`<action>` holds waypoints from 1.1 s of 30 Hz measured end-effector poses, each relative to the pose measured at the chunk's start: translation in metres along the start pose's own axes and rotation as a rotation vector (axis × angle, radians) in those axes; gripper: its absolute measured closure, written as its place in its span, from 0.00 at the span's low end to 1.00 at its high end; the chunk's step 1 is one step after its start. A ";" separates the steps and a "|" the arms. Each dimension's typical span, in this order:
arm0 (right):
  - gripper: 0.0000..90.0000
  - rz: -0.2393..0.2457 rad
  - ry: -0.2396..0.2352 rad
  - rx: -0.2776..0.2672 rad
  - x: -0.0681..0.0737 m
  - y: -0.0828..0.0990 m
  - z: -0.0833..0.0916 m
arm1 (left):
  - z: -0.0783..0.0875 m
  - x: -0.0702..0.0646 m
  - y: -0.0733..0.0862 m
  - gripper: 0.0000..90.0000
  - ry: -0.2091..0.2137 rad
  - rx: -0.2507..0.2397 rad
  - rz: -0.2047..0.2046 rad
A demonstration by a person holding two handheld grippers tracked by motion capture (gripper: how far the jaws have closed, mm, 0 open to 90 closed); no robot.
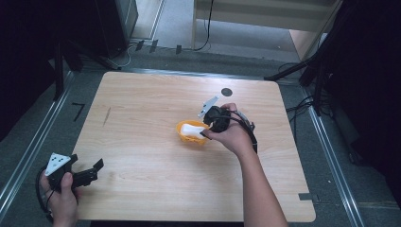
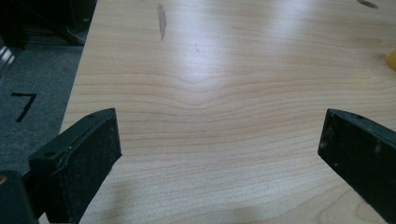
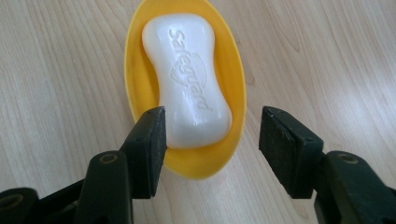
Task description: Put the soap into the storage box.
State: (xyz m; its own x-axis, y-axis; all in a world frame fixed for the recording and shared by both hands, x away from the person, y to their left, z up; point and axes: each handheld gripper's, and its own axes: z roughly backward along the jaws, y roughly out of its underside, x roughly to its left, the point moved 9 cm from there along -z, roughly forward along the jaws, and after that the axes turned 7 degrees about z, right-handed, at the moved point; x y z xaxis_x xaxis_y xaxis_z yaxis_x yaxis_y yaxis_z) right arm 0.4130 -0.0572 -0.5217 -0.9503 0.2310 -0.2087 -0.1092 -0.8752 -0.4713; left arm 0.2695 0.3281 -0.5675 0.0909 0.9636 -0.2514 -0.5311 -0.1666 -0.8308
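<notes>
Overhead, pale wooden table (image 1: 142, 123), grey carpet (image 1: 28, 137), dark surroundings

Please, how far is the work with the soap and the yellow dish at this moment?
Done, it seems: the white soap bar lies inside the yellow dish on the table. In hand: the right gripper is at the near end of the dish with its jaws apart and not pressing on the soap. The left gripper waits open over bare wood. Left: probably only drawing the right gripper away.

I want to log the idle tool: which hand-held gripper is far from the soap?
The left hand-held gripper, near the table's corner; the right hand-held gripper hovers over the soap.
</notes>
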 end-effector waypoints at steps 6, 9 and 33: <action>0.47 -0.027 0.009 -0.006 0.001 0.012 0.006 | 0.000 0.000 0.000 0.00 -0.001 0.000 -0.002; 0.47 -0.033 0.011 -0.011 0.002 0.016 0.009 | 0.000 0.000 0.000 0.00 -0.001 0.000 -0.002; 0.46 -0.098 0.015 -0.001 0.014 0.066 0.015 | 0.000 0.000 0.000 0.00 -0.002 0.001 -0.007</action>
State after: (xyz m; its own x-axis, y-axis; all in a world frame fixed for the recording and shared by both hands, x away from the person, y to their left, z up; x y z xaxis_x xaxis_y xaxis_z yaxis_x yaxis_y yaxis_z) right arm 0.3886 -0.1179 -0.5427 -0.9306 0.3219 -0.1745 -0.2011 -0.8476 -0.4910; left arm 0.2693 0.3281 -0.5675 0.0926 0.9652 -0.2444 -0.5317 -0.1596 -0.8318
